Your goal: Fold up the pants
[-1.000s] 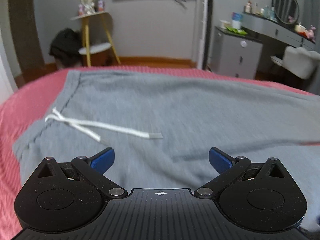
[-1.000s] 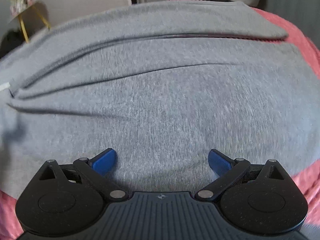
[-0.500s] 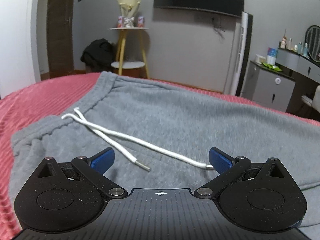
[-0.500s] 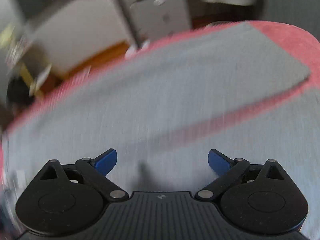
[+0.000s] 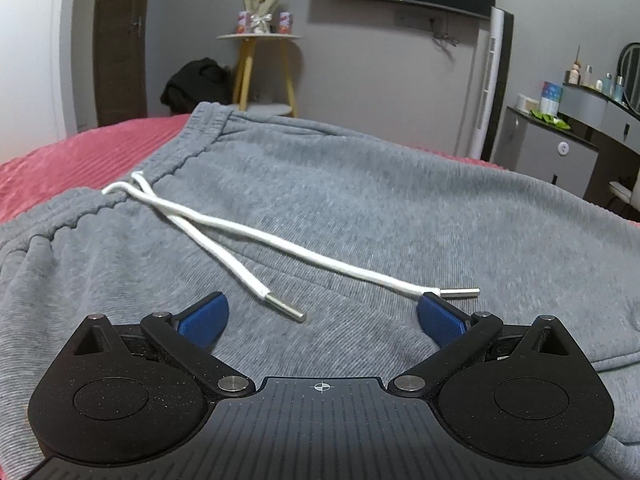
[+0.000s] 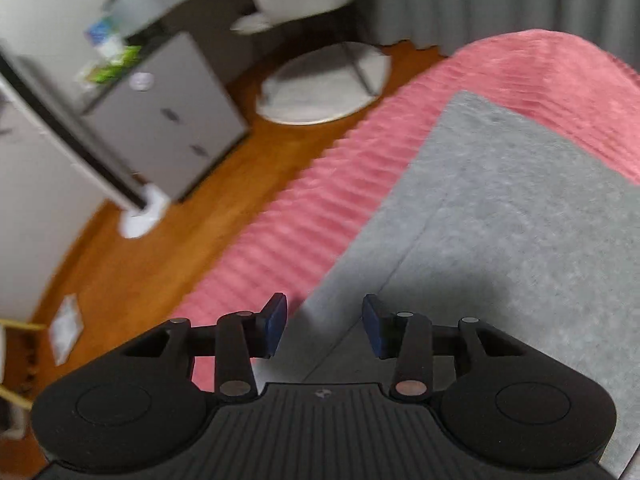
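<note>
No legible text, label or number on anything in view.

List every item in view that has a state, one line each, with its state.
Pants: spread flat on the bed, waistband at far left, not yet folded across.
Drawstring: untied, two loose ends lying on the fabric.
Pant leg hem: flat on the red bedspread.
Left tongs: open, nothing between the pads.
Right tongs: closing over the leg's edge, pads not yet pressing.
Door: closed.
</note>
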The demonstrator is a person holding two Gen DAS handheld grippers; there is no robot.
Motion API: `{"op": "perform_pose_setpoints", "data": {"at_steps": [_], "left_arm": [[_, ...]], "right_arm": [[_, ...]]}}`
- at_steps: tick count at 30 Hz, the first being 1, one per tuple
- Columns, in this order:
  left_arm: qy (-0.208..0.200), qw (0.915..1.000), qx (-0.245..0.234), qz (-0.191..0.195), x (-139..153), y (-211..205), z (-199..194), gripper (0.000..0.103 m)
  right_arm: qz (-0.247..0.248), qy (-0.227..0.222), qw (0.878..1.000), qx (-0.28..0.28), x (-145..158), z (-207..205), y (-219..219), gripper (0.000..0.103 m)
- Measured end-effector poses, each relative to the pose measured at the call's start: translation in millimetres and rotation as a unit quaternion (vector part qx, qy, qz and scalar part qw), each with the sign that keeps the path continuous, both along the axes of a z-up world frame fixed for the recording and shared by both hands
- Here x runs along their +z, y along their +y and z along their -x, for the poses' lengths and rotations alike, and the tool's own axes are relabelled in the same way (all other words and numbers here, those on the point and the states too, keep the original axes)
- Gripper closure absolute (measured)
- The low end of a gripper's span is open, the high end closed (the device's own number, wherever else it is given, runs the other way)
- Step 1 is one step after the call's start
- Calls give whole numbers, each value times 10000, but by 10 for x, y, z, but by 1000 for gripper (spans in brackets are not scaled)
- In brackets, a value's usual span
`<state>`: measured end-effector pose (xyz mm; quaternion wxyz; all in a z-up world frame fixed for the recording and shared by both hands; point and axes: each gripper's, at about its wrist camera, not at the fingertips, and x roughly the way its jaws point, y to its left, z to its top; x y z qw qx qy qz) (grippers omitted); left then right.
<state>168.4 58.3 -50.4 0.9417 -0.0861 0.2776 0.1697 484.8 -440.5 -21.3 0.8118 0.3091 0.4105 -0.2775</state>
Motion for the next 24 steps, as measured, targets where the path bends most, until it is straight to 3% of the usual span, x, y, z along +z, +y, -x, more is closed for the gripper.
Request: {"op": "perform_pose_setpoints", "data": {"at_steps": [3,5,7,11,16,20,24], "left_arm": [[-28,10000,-16,55,-12,12,-4,0],[-34,9999,-39,103,-26,31,-23,0],[-21,9999,-66,139,-28,49,-41,0],[-25,9998,-100,193,-13,63,-53,0],[-110,9992,-234,306,40,108,-6,0],[-309,9962,-501,635,167,189,83,0],[-515,9875,-722,1305,391,302,125,0]], "right_arm": [[164,88,9997,-148,-69,-55,-22,65],[389,185,9989,-198,-66,-34,2,88],[410,47,9990,-176,-46,43,-47,100],[128,-796,9963,-304,162,680,-127,101],[-206,-1659,9849,-439,309,2076,-262,101],[-356,-1761,9809,-740,49,3092,-362,101],[-592,-1237,9880,-711,-446,3440,-558,103]]}}
